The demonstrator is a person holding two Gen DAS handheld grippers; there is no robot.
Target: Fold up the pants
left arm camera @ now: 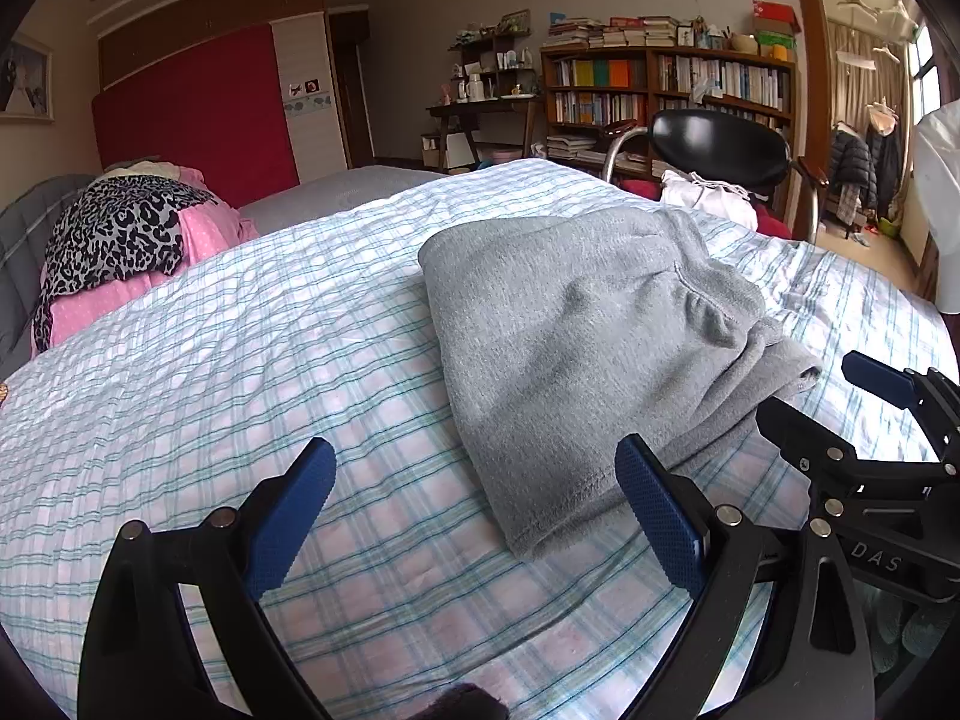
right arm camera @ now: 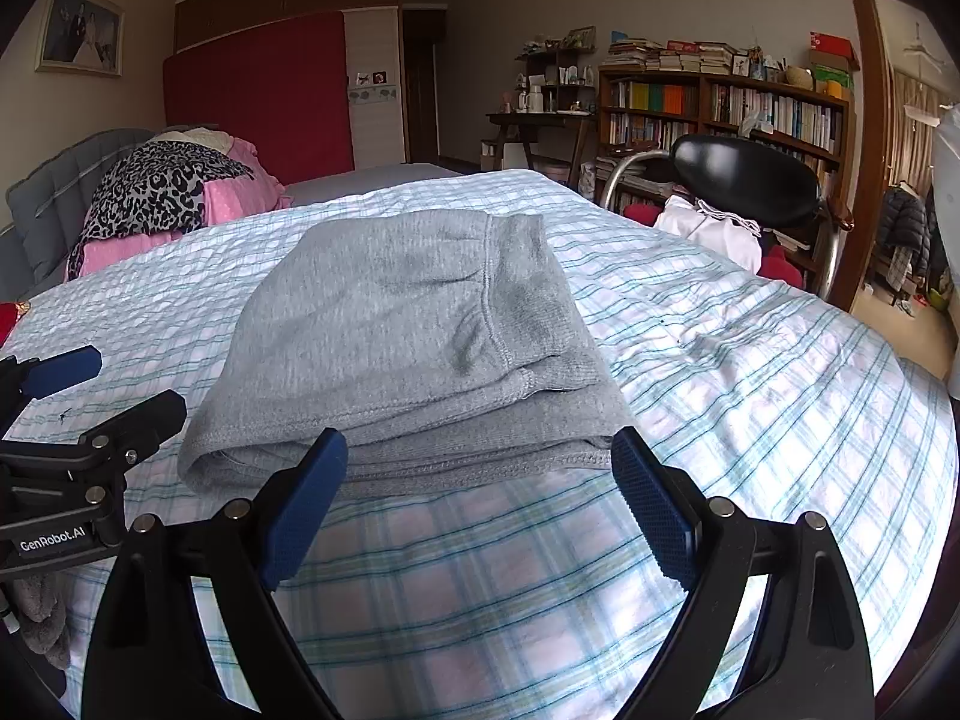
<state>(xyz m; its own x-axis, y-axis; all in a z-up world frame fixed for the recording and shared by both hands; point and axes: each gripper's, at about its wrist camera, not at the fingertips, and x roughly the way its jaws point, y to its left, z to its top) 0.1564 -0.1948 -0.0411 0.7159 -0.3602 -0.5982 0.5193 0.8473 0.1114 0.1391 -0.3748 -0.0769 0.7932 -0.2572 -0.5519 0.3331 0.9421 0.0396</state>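
The grey pants [left arm camera: 600, 348] lie folded into a compact stack on the plaid bedsheet [left arm camera: 210, 360]; they also show in the right wrist view [right arm camera: 408, 336], waistband on top at the right. My left gripper [left arm camera: 474, 516] is open and empty, just short of the stack's near left corner. My right gripper [right arm camera: 480, 498] is open and empty, just in front of the stack's near edge. Each gripper shows in the other's view: the right gripper [left arm camera: 840, 402] and the left gripper [right arm camera: 102, 390], both open.
A pile of pink and leopard-print bedding [left arm camera: 120, 240] lies at the bed's far left. A black chair [left arm camera: 720, 144] with white cloth stands beyond the bed's right side, in front of a bookshelf [left arm camera: 660, 84]. The bed's right edge drops to the floor.
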